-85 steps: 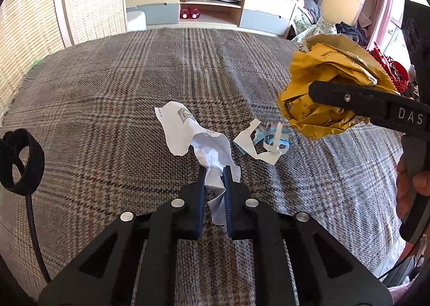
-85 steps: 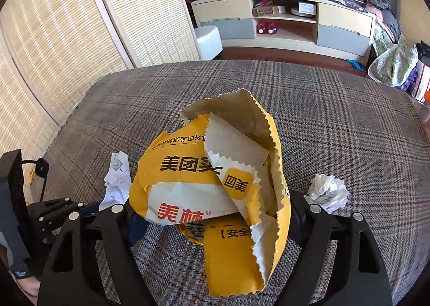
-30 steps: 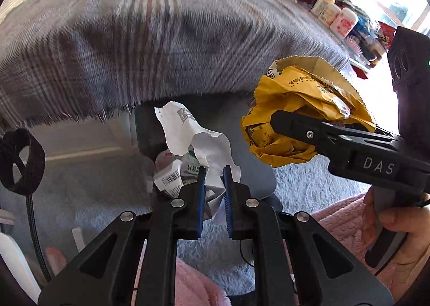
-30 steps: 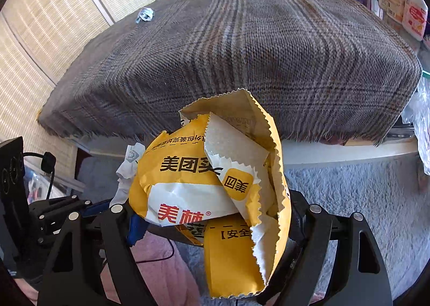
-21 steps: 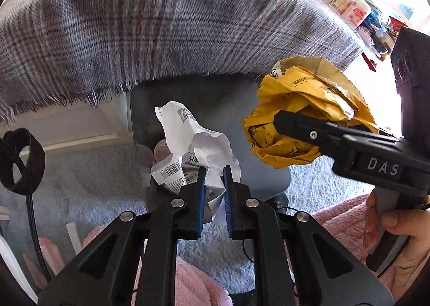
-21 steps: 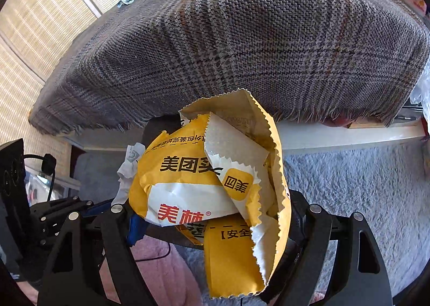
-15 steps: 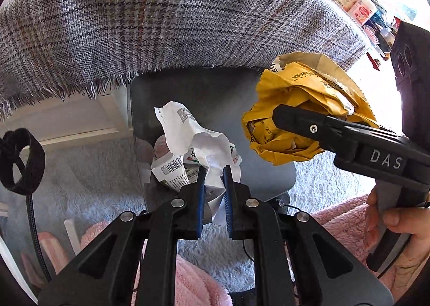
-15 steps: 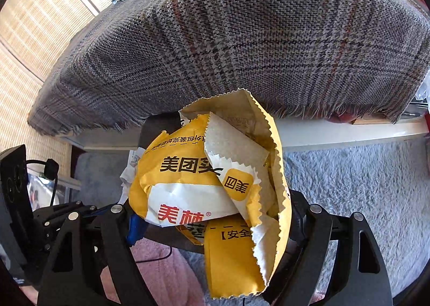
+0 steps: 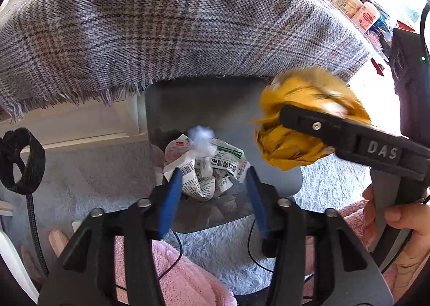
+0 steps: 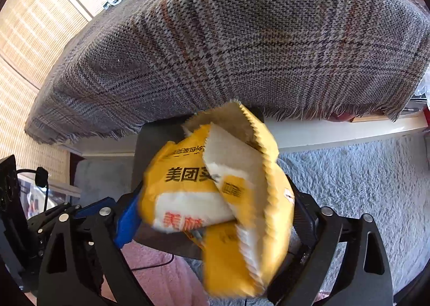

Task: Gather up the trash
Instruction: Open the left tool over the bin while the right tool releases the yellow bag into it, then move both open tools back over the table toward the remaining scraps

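I logged one dark grey, smooth-walled bin [image 9: 204,107] under the fringed edge of one plaid woven cloth [image 9: 172,26]. My left gripper [image 9: 212,193] had just been opening, its blue pads apart with nothing pinched; one blurred white crumpled paper [image 9: 201,142] sat over printed wrappers in the bin. My right gripper [image 10: 215,214] had just been opening too; one crinkled yellow paper bag [image 10: 215,193], zigzag-edged and blurred, sat between its spread jaws above the bin, and I could not tell contact.

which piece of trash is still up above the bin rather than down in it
The yellow paper bag, blurred between the right gripper's just-opened jaws. The white paper and printed wrappers lie lower, inside the grey bin.
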